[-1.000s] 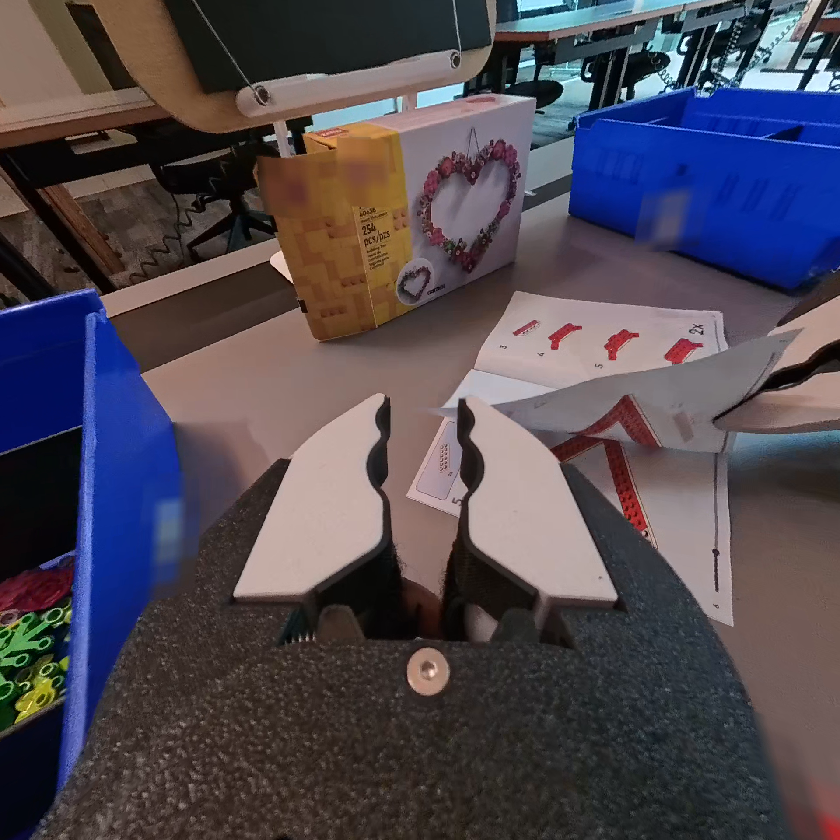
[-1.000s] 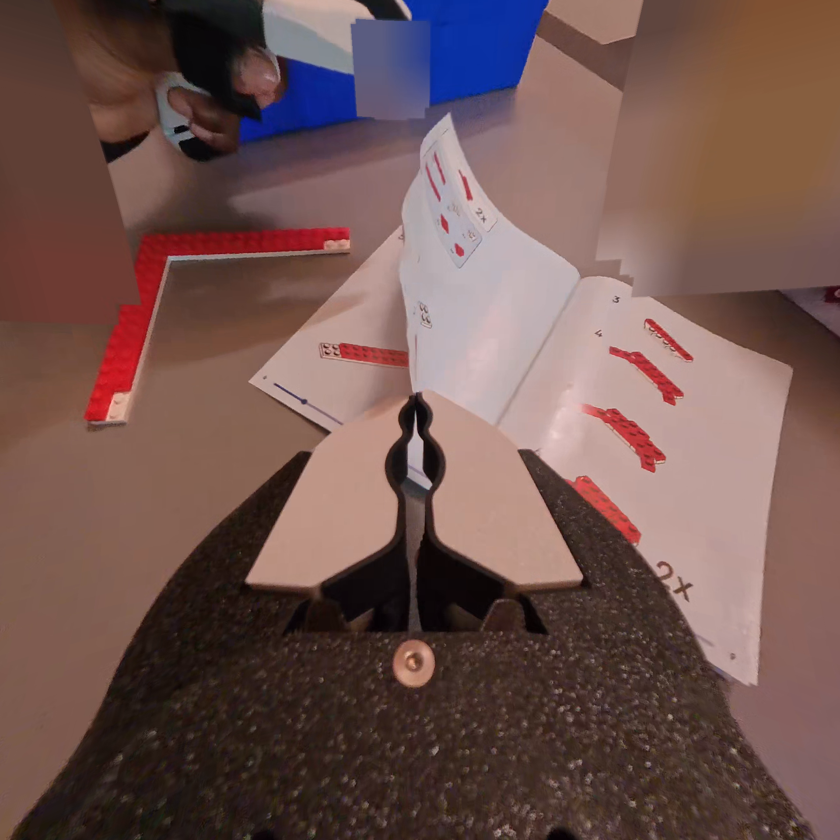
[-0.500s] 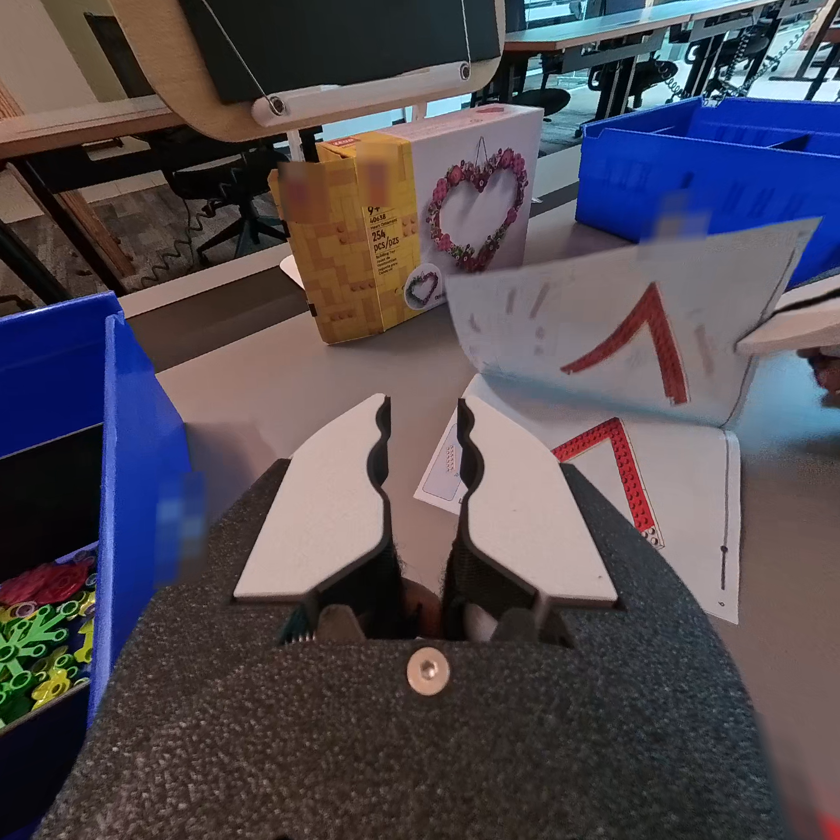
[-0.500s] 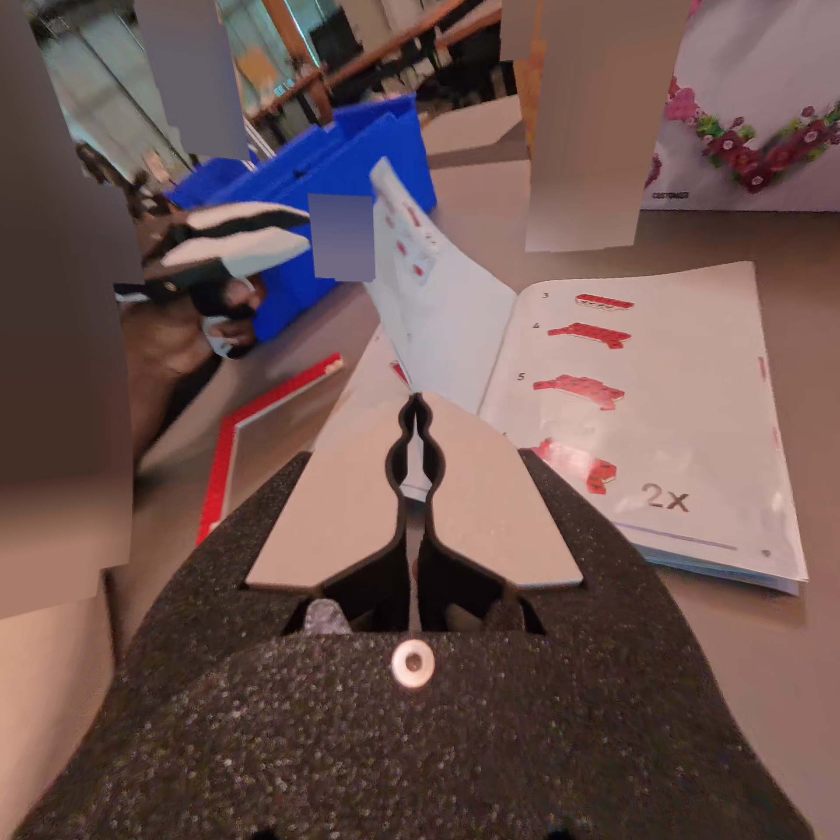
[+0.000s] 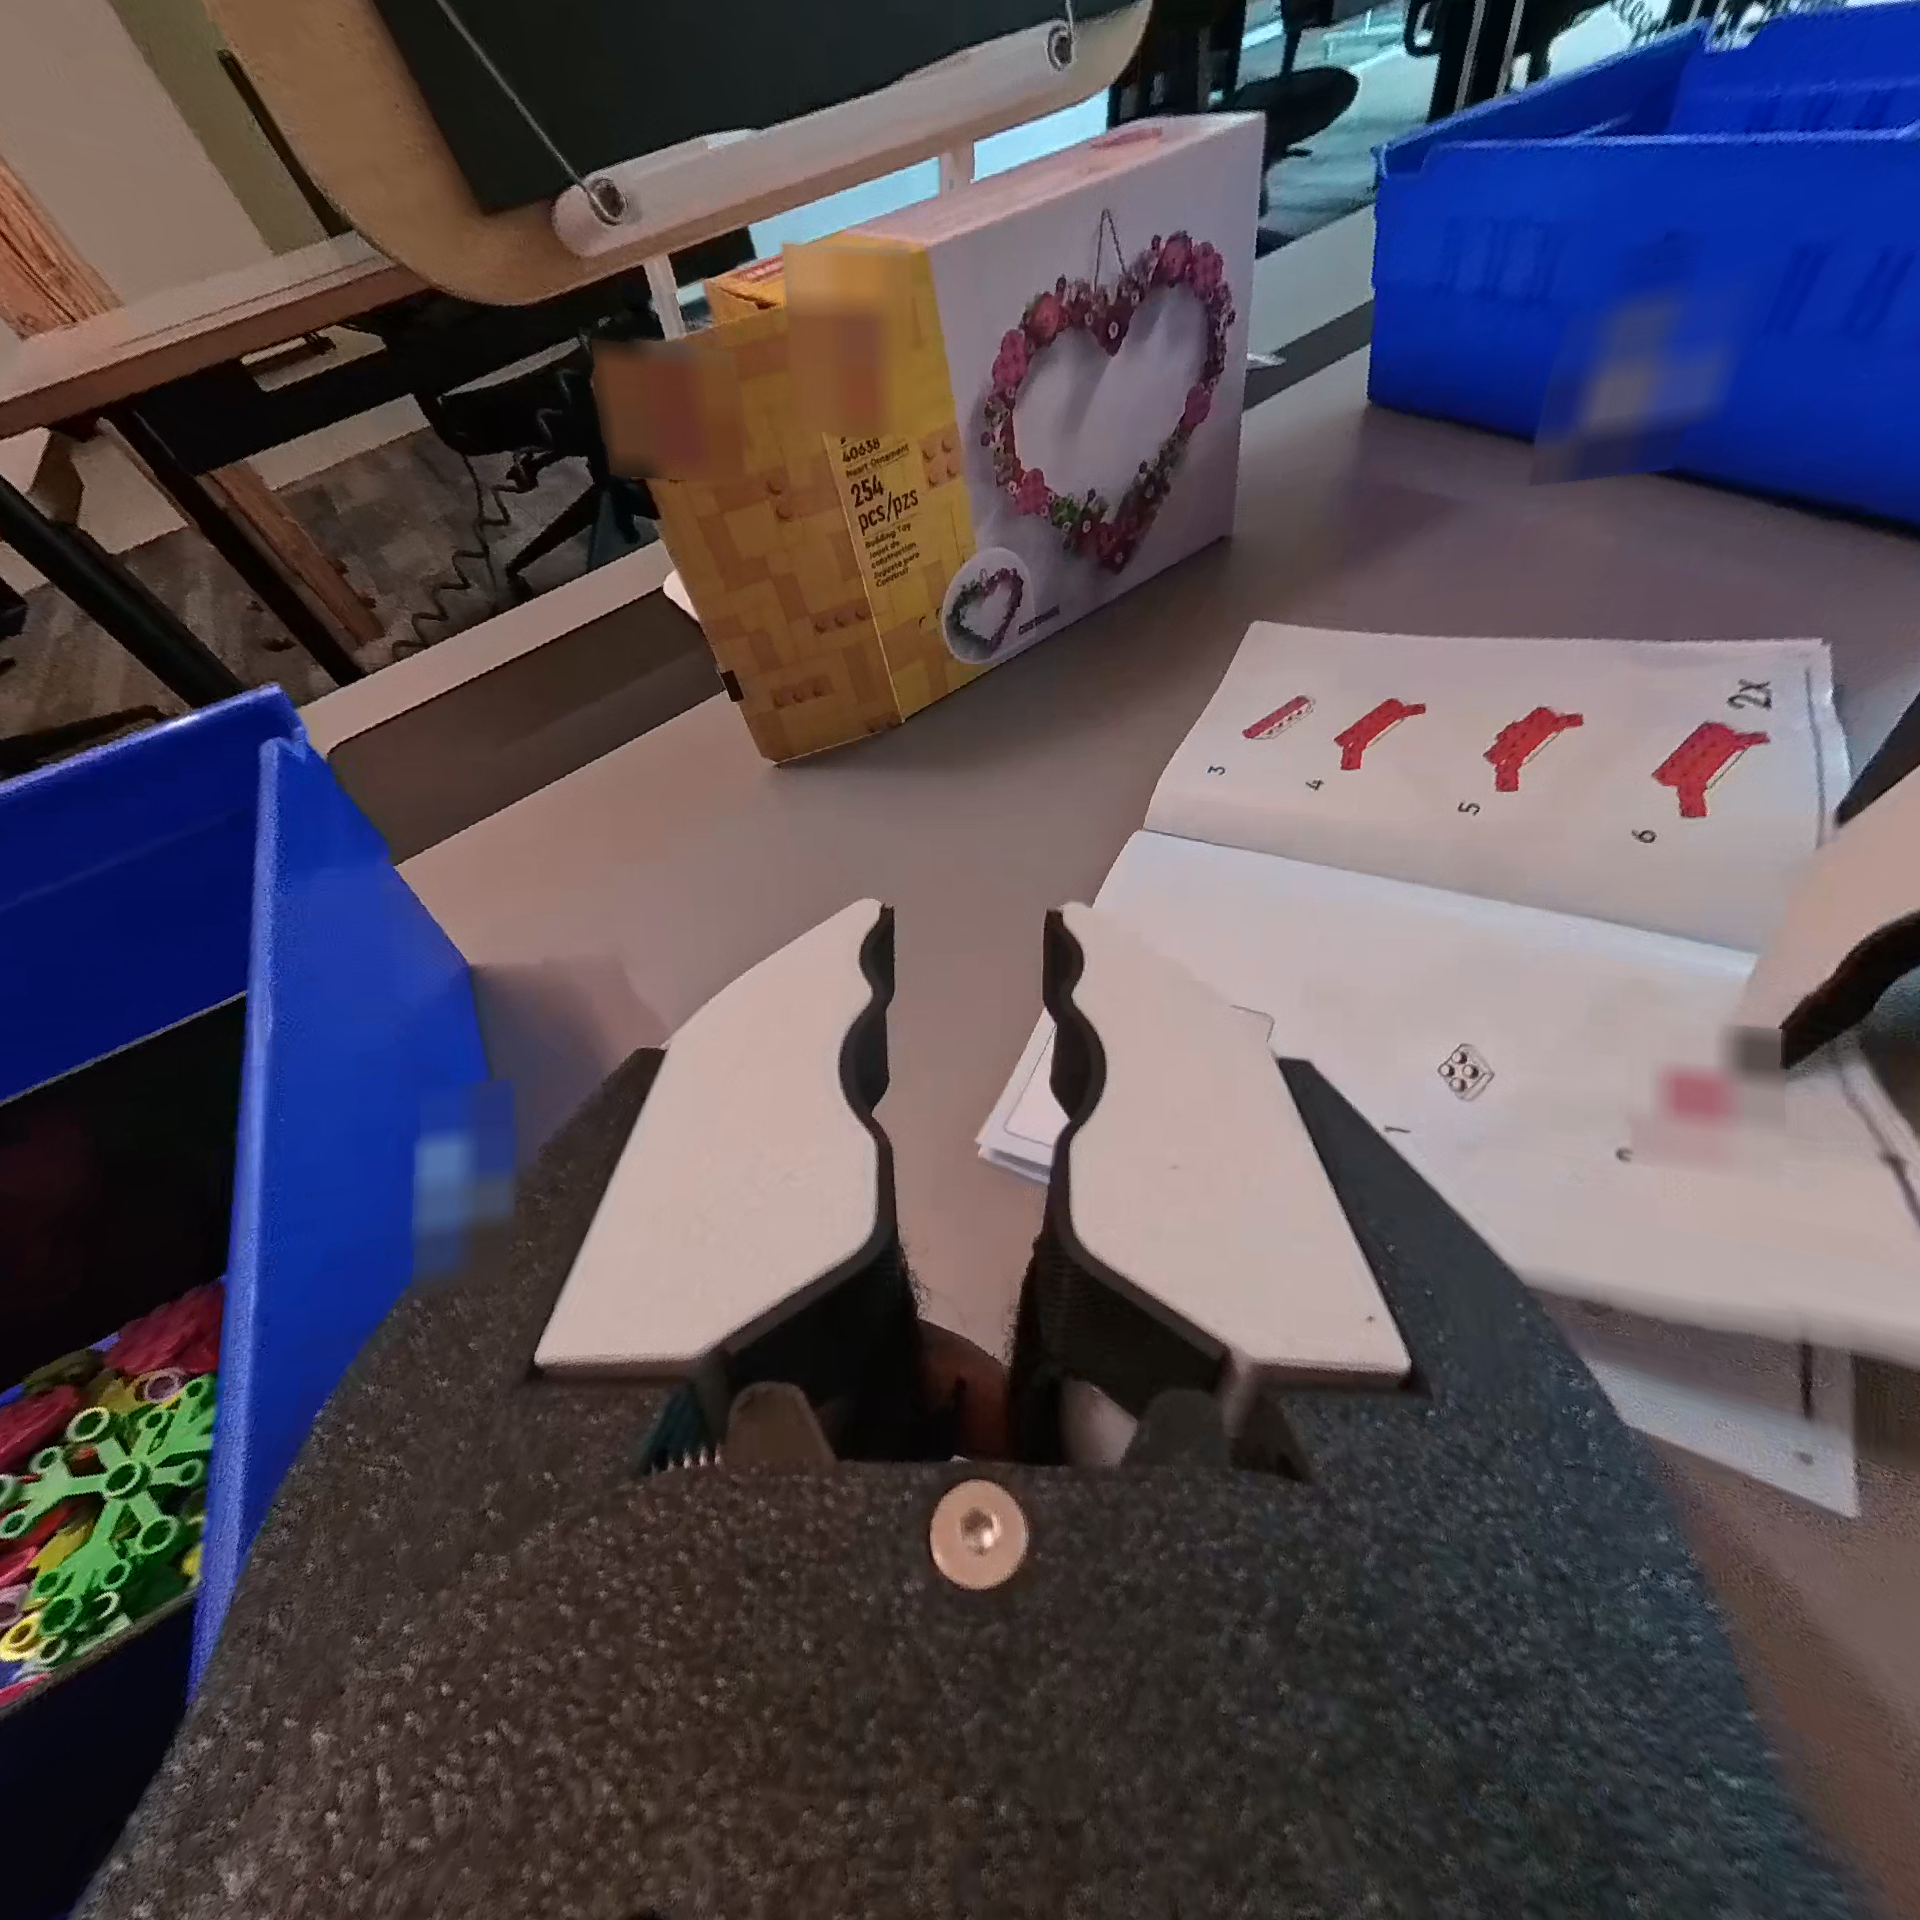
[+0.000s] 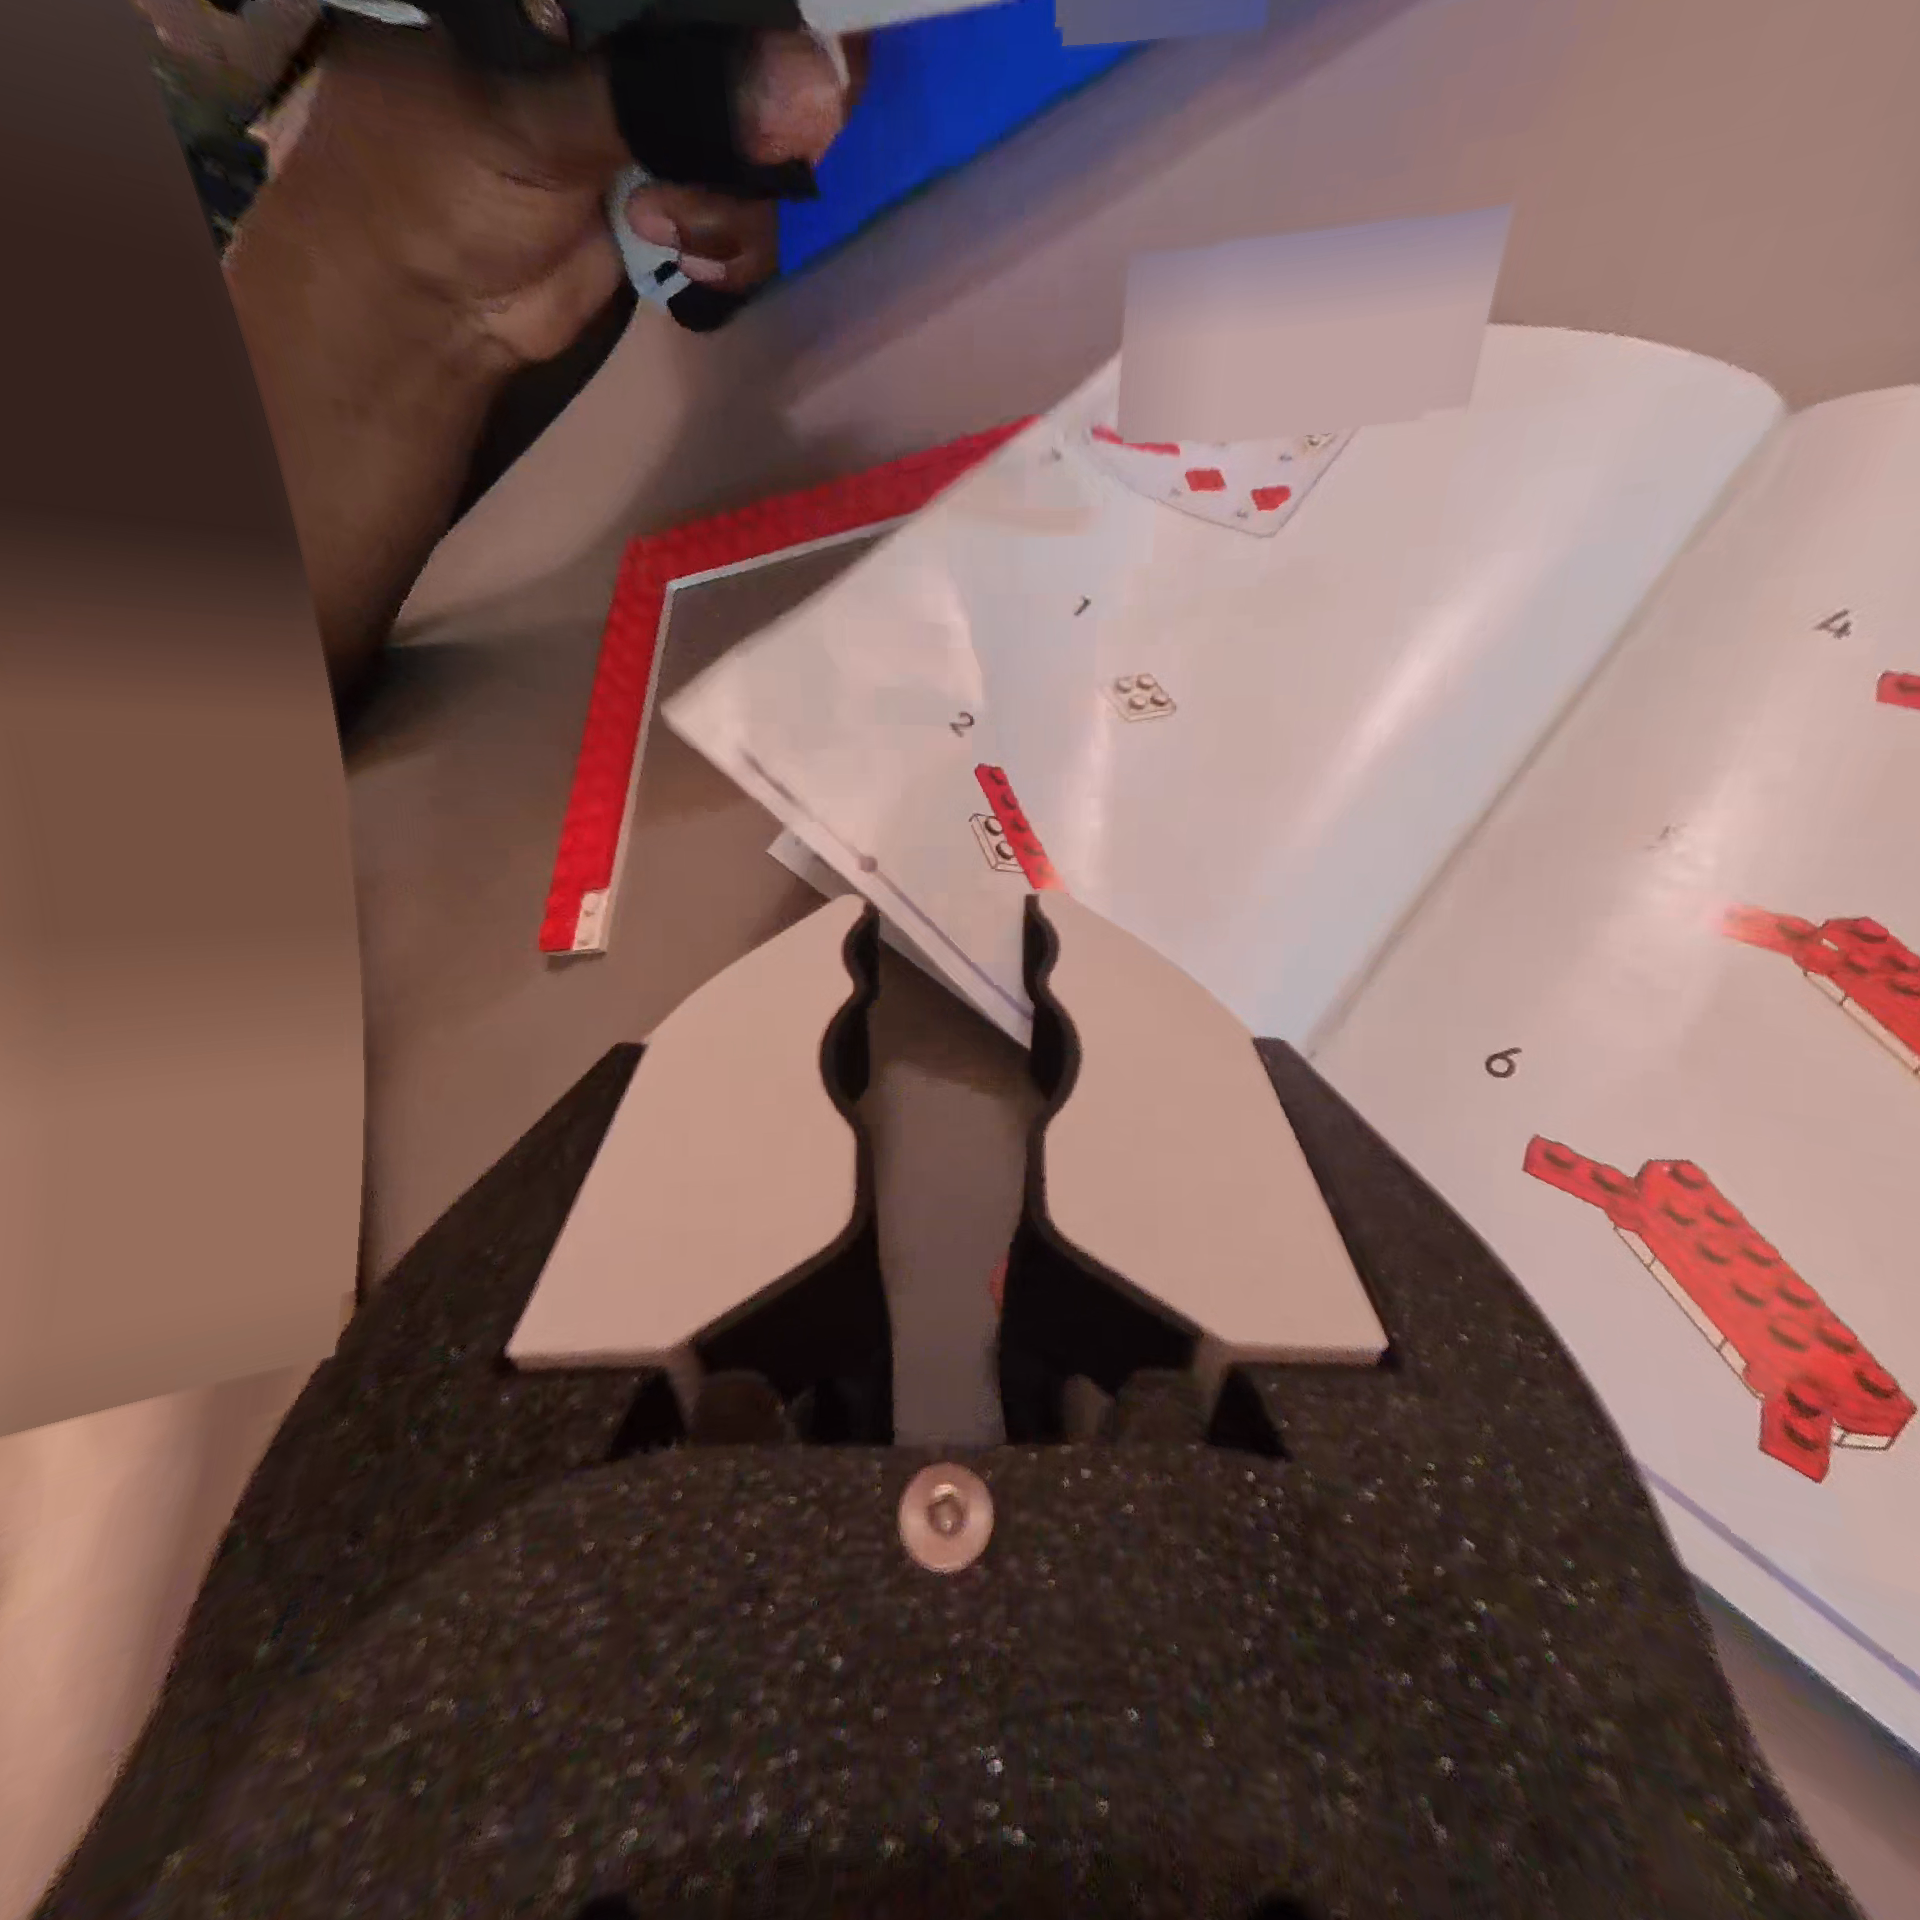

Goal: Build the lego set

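1. The page that the right tool (image 6: 948, 914) was lifting a moment ago now lies flat, and that tool has let go, its two fingers spread apart.
2. The left tool (image 5: 968, 920) is also spread apart and holds nothing.
3. The open booklet (image 5: 1475, 935) lies on the grey counter (image 5: 582, 831).
4. A red L-shaped lego piece (image 6: 623, 727) lies on the counter just beside the booklet.
5. The lego box (image 5: 987, 457) stands behind the booklet.
6. A blue bin (image 5: 322, 1039) at the left holds green and red pieces.
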{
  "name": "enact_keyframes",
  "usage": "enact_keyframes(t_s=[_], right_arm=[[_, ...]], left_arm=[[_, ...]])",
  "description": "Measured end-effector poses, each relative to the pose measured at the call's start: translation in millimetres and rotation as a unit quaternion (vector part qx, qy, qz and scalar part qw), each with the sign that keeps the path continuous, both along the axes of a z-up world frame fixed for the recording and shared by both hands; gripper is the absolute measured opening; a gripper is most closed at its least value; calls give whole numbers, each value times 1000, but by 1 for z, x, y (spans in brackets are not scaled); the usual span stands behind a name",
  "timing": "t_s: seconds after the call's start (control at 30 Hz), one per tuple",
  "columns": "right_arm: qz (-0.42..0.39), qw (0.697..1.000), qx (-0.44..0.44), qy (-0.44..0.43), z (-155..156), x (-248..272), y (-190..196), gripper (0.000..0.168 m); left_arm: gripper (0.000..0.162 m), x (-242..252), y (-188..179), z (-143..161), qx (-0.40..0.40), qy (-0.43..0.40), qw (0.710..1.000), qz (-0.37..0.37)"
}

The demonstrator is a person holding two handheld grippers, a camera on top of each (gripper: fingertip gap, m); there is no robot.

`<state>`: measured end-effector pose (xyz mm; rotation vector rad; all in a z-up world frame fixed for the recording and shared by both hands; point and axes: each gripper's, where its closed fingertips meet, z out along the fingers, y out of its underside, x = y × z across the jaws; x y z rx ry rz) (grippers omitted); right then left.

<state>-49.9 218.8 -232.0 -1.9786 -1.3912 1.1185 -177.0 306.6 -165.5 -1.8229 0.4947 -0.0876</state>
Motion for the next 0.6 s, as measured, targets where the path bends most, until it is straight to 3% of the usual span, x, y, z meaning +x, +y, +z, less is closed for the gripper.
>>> enact_keyframes(t_s=[0.17, 0.3, 0.6], right_arm=[[-38, 999, 23, 1, 14, 18, 16, 27], [-100, 993, 48, -46, 4, 36, 38, 22], [-87, 976, 133, -148, -20, 21, 46, 18]], left_arm=[[27, 3, 0, -4, -1, 35, 999, -4], [27, 10, -2, -6, -8, 30, 999, -22], [29, 30, -9, -17, -63, -27, 994, -82]])
